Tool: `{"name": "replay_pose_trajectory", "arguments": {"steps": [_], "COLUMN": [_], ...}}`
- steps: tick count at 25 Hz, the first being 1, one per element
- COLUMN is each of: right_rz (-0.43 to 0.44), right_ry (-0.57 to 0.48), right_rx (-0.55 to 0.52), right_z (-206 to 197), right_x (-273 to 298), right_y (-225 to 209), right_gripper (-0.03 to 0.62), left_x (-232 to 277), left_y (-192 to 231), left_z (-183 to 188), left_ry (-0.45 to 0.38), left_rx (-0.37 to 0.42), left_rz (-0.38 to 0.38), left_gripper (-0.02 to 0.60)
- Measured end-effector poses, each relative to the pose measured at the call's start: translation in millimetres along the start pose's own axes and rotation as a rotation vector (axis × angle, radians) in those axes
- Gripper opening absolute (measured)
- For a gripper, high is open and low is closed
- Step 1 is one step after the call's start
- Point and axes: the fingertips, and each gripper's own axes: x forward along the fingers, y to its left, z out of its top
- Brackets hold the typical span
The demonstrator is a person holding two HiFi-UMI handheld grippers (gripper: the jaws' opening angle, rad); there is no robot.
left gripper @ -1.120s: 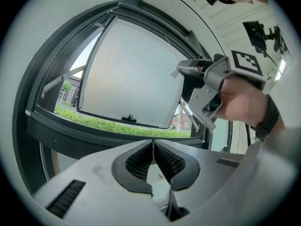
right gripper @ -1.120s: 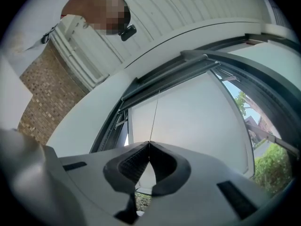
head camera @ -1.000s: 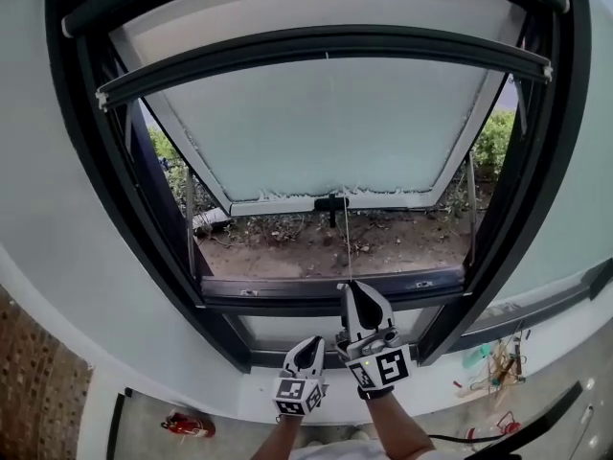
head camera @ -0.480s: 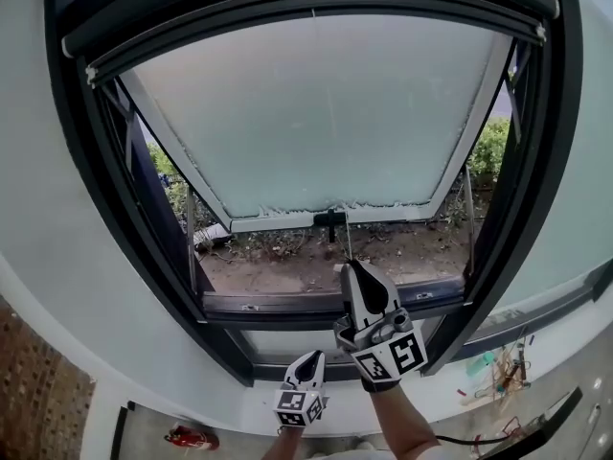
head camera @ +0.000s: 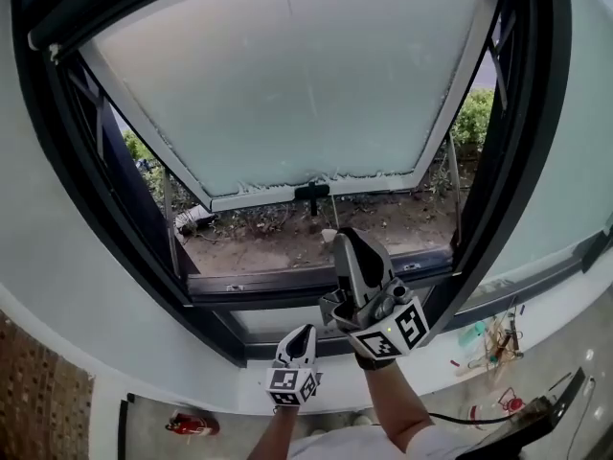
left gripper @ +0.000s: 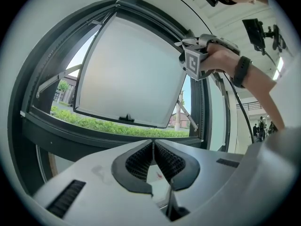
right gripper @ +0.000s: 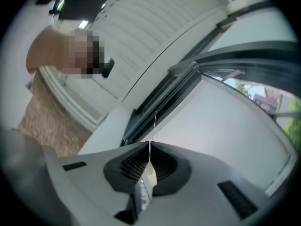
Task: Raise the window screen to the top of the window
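The screen's dark bottom rail [head camera: 96, 22] lies close under the roller housing at the top of the black window frame; in the right gripper view the same rail [right gripper: 164, 98] runs diagonally above the jaws. A thin white pull cord [head camera: 306, 94] hangs from it down to my right gripper [head camera: 340, 238], which points steeply upward in front of the sill. The jaws of this gripper [right gripper: 150, 146] are shut on the cord [right gripper: 154, 126]. My left gripper [head camera: 305, 333] is lower and to the left; seen in its own view [left gripper: 153, 143], it is shut on nothing.
A frosted sash [head camera: 287, 84] is swung outward, with bare soil and a hedge [head camera: 474, 118] beyond it. The dark sill [head camera: 287, 286] crosses just behind the right gripper. On the floor are a red object [head camera: 187, 422] and tangled cables [head camera: 493, 343].
The right gripper has risen with the cord in its jaws. The screen's bottom rail has gone from partway down the opening up to near the top. The left gripper has stayed put.
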Motion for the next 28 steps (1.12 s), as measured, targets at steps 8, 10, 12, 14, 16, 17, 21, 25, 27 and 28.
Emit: {"name": "replay_pose_trajectory", "arguments": {"steps": [8,10,12,14,16,17,21,25,27,28], "right_rz": [-0.199,-0.299,-0.387,-0.423,-0.420,-0.415,-0.397,-0.390,-0.389,-0.387], "right_ry": [0.303,0.484,0.658,0.768,0.818,0.835,0.856,0.848,0.843,0.840], "right_rx": [0.149,0.051,-0.027,-0.077,-0.137,-0.170,-0.245,-0.261,-0.265,-0.266], "right_z": [-82.3,-115.5,-141.9,-157.3,-162.8,-163.8,-162.0,-157.8,-154.9,-153.2], "right_x": [-94.0,-125.2,-156.4,-179.1,-190.7,-194.0,-195.1,-194.1,-194.0,-193.9], "right_y": [-56.7,-76.1,-92.7,-99.4,-98.2,-96.7,-92.9,-93.0,-93.0,-92.9], "right_gripper": [0.003,0.003,0.002,0.002,0.002,0.002,0.002,0.003,0.003,0.003], "left_x": [11.1,13.0,14.3,15.3,15.9,16.1,19.2,23.5,25.6,26.0], "left_y": [19.9,25.5,27.3,26.4,24.9,24.2,18.9,9.6,4.0,1.4], "left_z": [17.6,28.8,40.8,52.4,62.9,67.9,84.9,89.1,89.8,91.0], "left_ry": [0.015,-0.004,-0.022,-0.031,-0.034,-0.036,-0.058,-0.073,-0.075,-0.080], "left_rx": [0.066,0.077,0.093,0.121,0.148,0.156,0.155,0.165,0.169,0.171], "left_rz": [0.075,0.086,0.096,0.097,0.098,0.099,0.093,0.076,0.063,0.060], "left_gripper": [0.014,0.014,0.014,0.014,0.014,0.014,0.014,0.014,0.014,0.014]}}
